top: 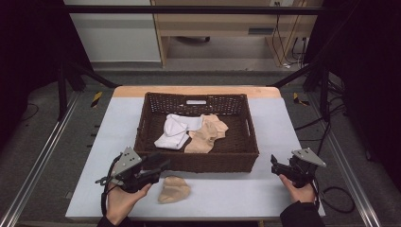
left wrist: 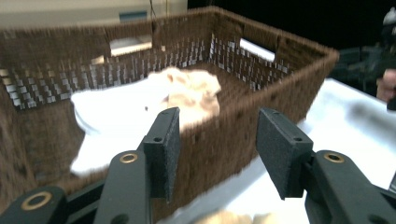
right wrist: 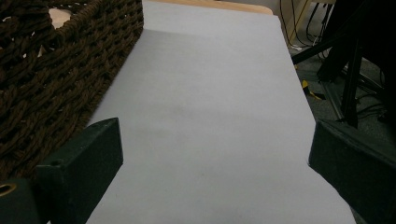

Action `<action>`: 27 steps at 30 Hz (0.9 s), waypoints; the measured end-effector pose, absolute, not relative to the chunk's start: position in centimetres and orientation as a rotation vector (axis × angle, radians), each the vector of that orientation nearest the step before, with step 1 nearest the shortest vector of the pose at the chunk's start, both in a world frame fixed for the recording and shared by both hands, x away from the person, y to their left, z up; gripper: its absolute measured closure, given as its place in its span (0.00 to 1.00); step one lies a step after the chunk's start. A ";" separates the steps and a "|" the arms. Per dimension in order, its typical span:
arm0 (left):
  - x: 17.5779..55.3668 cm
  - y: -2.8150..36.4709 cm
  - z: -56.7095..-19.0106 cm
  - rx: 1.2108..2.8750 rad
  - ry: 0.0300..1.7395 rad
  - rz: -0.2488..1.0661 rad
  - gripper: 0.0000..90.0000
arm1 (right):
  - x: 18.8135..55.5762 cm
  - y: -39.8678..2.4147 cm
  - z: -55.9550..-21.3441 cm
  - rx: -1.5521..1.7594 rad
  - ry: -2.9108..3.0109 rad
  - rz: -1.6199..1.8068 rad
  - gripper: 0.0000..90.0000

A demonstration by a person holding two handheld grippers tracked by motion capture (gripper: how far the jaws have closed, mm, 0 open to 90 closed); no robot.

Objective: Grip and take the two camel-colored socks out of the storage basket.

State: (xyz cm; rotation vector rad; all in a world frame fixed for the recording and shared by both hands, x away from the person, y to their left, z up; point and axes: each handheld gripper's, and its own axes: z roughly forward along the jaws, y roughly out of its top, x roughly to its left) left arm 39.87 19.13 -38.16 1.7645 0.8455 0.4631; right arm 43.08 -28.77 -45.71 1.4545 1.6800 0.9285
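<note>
The beige sock [top: 174,189] lies on the surface [top: 227,196] just in front of the basket [top: 203,163], right beside and below the left gripper [top: 158,169], whose jaws are spread and empty, while the right gripper [top: 279,166], jaws also spread, sits well apart.

Basket [top: 198,158] front wall blocks fwd path; open table [top: 236,191] btwn grippers, beige sock [top: 173,189] in way.

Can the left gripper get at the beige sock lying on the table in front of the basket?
Probably yes: the left gripper is open with nothing between its jaws, and the crumpled beige sock lies uncovered just beside it, outside the brown wicker basket.
</note>
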 end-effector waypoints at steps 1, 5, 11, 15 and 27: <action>40.1 19.0 -37.8 1.758 0.841 0.468 0.55 | 43.1 -28.8 -45.7 1.455 1.680 0.926 0.04; 41.1 18.3 -36.7 1.737 0.833 0.471 0.55 | 43.1 -28.8 -45.8 1.464 1.677 0.924 0.04; 42.8 16.5 -35.1 1.738 0.815 0.490 0.54 | 43.2 -28.9 -45.8 1.458 1.671 0.925 0.04; 44.2 15.0 -34.7 1.743 0.821 0.484 0.54 | 43.3 -28.9 -45.8 1.460 1.670 0.924 0.04; 48.2 11.5 -34.8 1.750 0.849 0.480 0.56 | 43.4 -29.0 -45.8 1.459 1.666 0.925 0.04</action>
